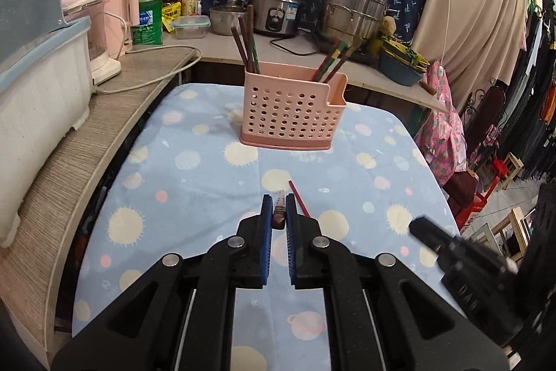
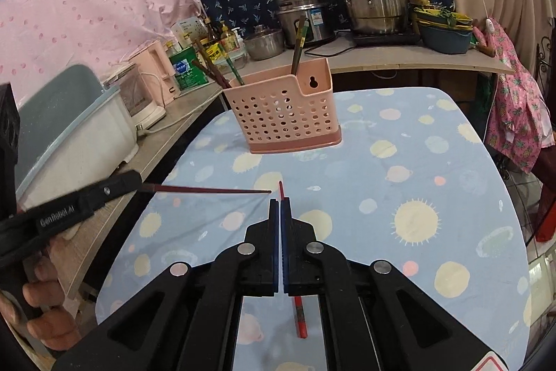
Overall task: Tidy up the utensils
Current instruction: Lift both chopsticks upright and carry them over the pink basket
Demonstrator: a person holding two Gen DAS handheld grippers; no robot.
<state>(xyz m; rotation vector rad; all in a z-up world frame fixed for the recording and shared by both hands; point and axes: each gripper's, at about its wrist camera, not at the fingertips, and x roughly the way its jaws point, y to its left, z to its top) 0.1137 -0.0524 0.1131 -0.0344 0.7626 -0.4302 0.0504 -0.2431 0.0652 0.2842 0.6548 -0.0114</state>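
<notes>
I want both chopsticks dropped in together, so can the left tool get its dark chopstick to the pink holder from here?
Probably yes: nothing stands on the cloth between the left tool, shut on the dark chopstick, and the pink holder.

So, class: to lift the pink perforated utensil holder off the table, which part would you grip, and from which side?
Probably the top rim of the pink holder, mid-wall, coming straight down from above. The wall is thin and upright, so two fingers can straddle it, and the chopsticks stand at the two ends, leaving the middle free.
</notes>
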